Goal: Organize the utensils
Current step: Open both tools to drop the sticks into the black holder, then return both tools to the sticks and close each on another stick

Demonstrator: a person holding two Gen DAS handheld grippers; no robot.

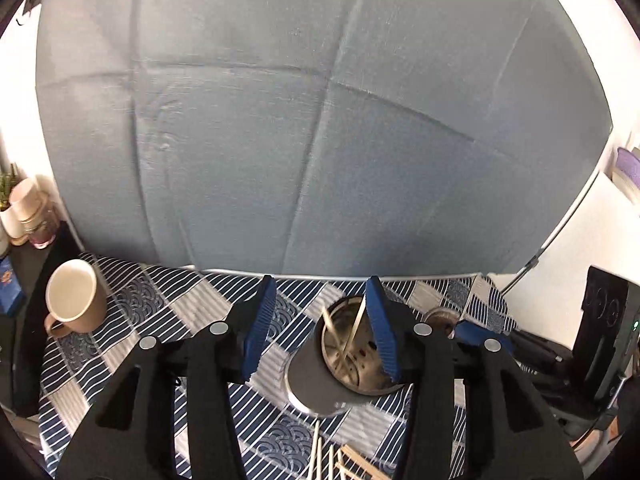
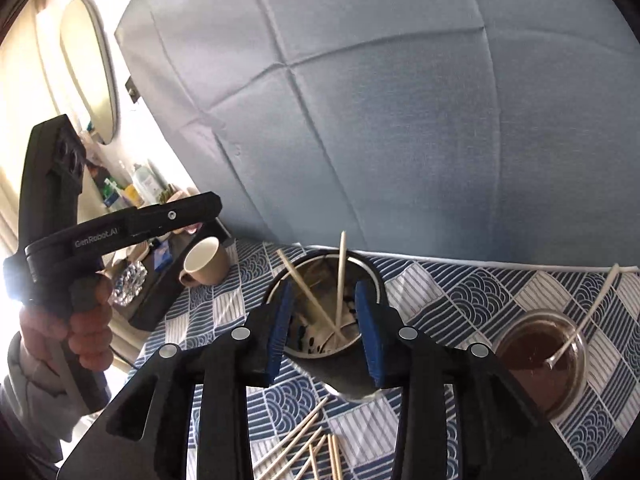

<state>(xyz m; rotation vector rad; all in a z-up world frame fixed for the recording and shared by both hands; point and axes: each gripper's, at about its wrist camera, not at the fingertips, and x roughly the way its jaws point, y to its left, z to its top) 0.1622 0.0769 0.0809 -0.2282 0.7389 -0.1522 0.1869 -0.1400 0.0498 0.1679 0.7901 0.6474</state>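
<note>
A metal utensil holder (image 1: 352,360) stands on the patterned tablecloth with two chopsticks (image 1: 340,344) leaning inside. In the right wrist view the same holder (image 2: 328,320) holds two chopsticks (image 2: 340,280). My left gripper (image 1: 320,332) is open and empty, hovering above the cloth just left of the holder. My right gripper (image 2: 326,328) is open and empty, its blue pads either side of the holder from above. Several loose chopsticks (image 2: 304,448) lie on the cloth in front of the holder, also seen in the left wrist view (image 1: 332,456).
A beige mug (image 1: 74,300) stands at the left, also in the right wrist view (image 2: 204,264). A glass bowl of brown sauce with a spoon (image 2: 540,356) sits at the right. A blue padded wall (image 1: 320,120) rises behind the table. Bottles crowd a side shelf (image 2: 132,188).
</note>
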